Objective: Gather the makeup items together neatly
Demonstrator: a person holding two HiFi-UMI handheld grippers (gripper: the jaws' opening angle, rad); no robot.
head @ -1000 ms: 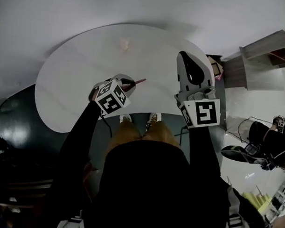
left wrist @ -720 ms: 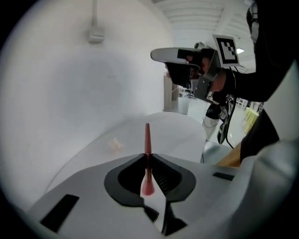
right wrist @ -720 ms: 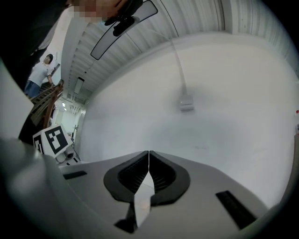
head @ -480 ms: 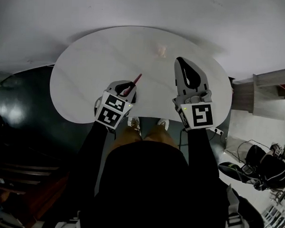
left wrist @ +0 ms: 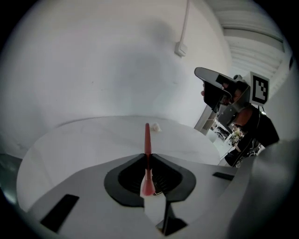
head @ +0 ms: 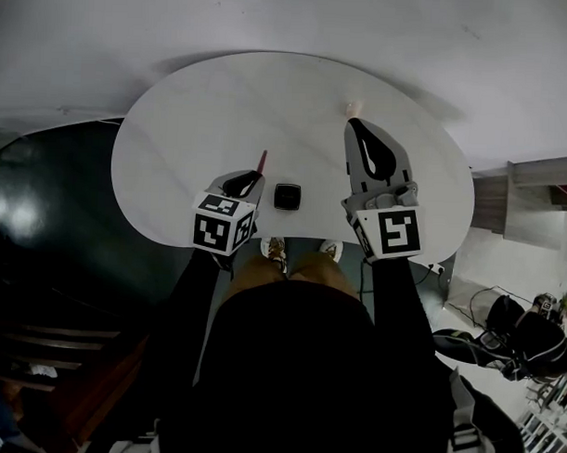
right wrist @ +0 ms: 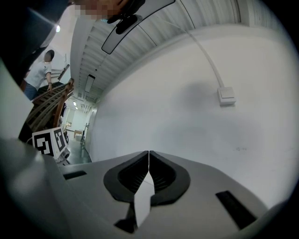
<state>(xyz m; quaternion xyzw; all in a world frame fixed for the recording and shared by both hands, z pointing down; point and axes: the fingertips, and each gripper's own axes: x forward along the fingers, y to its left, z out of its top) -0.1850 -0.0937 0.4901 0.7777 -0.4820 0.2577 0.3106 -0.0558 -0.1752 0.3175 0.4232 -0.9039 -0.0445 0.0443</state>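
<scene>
My left gripper (head: 249,180) is shut on a thin red makeup pencil (head: 261,162) and hangs over the near part of the white oval table (head: 175,134). In the left gripper view the pencil (left wrist: 147,137) sticks out forward past the closed jaws of my left gripper (left wrist: 147,158). A small black square case (head: 286,196) lies on the table just right of that gripper. A small pale item (head: 353,108) sits near the table's far edge, seen also as a pale item (left wrist: 155,126). My right gripper (head: 365,131) is shut and empty, held level toward the wall (right wrist: 148,152).
The table's curved front edge (head: 292,238) runs just ahead of the person's knees. A white wall with a switch box (right wrist: 226,96) stands behind the table. Dark floor lies left, and a wooden shelf (head: 545,174) with bags on the floor lies right.
The left gripper has rolled, so the pencil that pointed right now points away from me. The black case has come into view beside it. Both grippers have shifted across the table.
</scene>
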